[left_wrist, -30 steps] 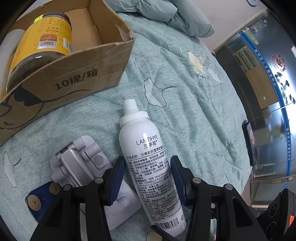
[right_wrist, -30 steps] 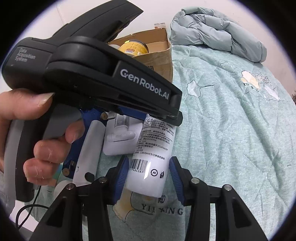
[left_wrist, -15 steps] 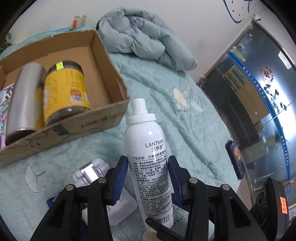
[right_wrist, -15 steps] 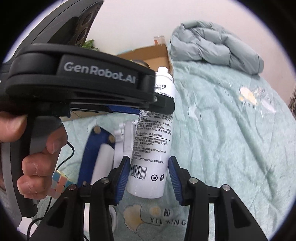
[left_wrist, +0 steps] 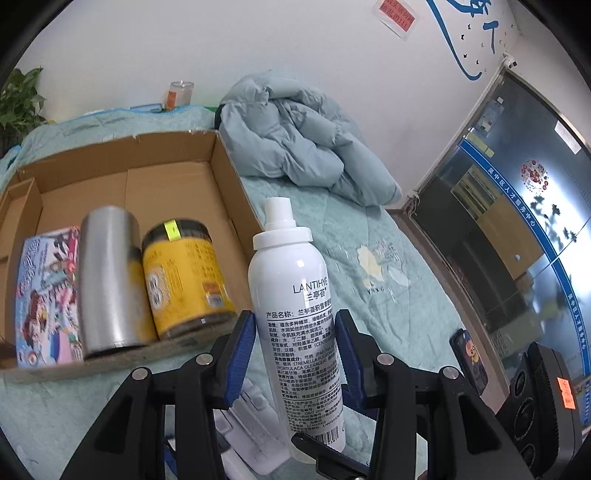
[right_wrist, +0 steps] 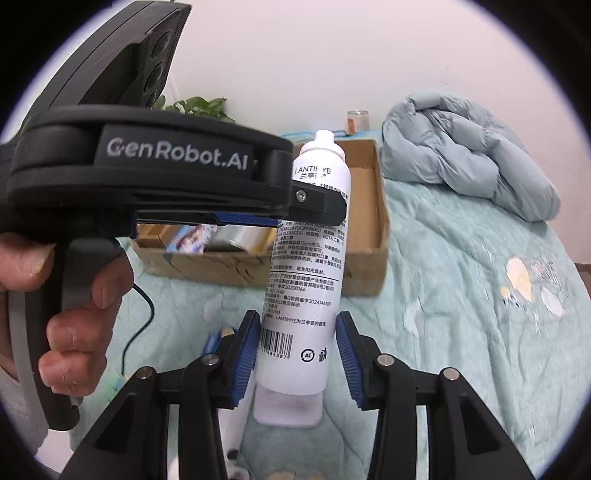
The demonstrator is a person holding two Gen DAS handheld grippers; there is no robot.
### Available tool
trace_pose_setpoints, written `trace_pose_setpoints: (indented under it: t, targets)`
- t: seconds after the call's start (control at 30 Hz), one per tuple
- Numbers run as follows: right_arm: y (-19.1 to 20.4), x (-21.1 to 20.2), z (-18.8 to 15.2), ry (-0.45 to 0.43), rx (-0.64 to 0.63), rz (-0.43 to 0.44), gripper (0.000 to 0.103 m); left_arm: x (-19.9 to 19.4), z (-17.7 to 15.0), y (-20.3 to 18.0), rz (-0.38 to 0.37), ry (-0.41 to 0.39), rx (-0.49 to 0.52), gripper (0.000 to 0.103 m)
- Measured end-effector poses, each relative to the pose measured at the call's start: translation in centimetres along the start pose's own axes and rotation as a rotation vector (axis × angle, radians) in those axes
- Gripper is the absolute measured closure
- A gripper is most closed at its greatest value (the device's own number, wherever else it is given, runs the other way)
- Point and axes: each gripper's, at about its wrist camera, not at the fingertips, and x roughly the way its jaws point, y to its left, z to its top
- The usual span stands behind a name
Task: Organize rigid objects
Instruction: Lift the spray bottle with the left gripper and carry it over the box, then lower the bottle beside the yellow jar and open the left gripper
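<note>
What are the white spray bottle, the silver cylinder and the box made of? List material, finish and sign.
White spray bottle: glossy, probably coated metal or plastic; sharp highlights.
Silver cylinder: seemingly brushed metal; dull streaked sheen.
Box: matte brown corrugated cardboard; raw folded edges.

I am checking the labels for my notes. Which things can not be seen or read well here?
Left wrist view:
- Yellow jar label: blurred.
- Red wall notice: cut by the top edge.
- White object: mostly behind the spray bottle.
- Small far jar: too small.
</note>
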Motion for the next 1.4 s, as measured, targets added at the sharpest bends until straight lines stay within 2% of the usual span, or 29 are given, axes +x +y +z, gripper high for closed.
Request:
trace_pose_setpoints:
  t: [0.27,0.4,0.57,0.67,0.9,0.97,1.0,1.07,1.13,1.17,1.2,1.23,1.27,1.3,1.4]
  targets:
    - [-0.9,0.7,4.6,-0.035,-0.034,-0.023,0.062,0.5,6.4,1.3,-0.043,-0.027,-0.004,0.061]
    - [-2.1,2.1,7.7,-0.023,-0.040,-0.004,0.062,1.6,10.0,2.3,-0.041,-0.030,-0.022,0.061]
    - [-3.4,5.0,10.6,0.018,-0.051,0.013,0.062,4.4,13.7,4.6,-0.022,0.006,-0.043,0.061]
    - [-4.1,7.3,11.3,0.057,-0.052,0.020,0.062,6.9,14.6,6.5,-0.020,0.043,-0.078,0.062]
    - [-5.1,10.7,9.5,0.173,-0.022,-0.001,0.062,12.4,13.1,9.1,-0.067,0.188,-0.123,0.060]
    - [-5.4,11.2,8.7,0.207,0.000,-0.010,0.062,13.4,12.5,8.7,-0.052,0.230,-0.097,0.059]
    - [-5.5,11.2,8.4,0.213,0.009,-0.011,0.062,13.7,12.3,8.4,-0.021,0.245,-0.069,0.060]
    - [-5.3,10.8,8.1,0.207,0.015,-0.007,0.062,13.6,11.9,7.7,0.000,0.243,-0.030,0.056]
    - [-5.0,10.1,7.9,0.197,0.013,-0.007,0.062,12.1,11.2,6.9,0.007,0.215,-0.001,0.052]
    - [-4.8,9.8,7.7,0.191,0.013,-0.018,0.061,11.2,10.6,6.5,0.015,0.194,0.013,0.043]
    - [-4.7,9.5,7.3,0.185,0.028,-0.043,0.056,9.8,9.9,6.1,0.039,0.158,0.034,0.038]
    - [-4.6,9.3,7.0,0.182,0.042,-0.055,0.051,8.5,9.2,5.7,0.073,0.123,0.054,0.029]
    - [-4.4,8.9,6.6,0.175,0.063,-0.064,0.040,7.1,8.5,5.4,0.130,0.085,0.080,0.024]
    - [-4.1,8.4,6.2,0.159,0.077,-0.062,0.031,5.8,7.6,4.9,0.193,0.047,0.117,0.024]
    - [-2.3,6.7,5.1,0.106,0.059,-0.074,0.023,1.9,4.7,3.8,0.303,-0.057,0.206,0.017]
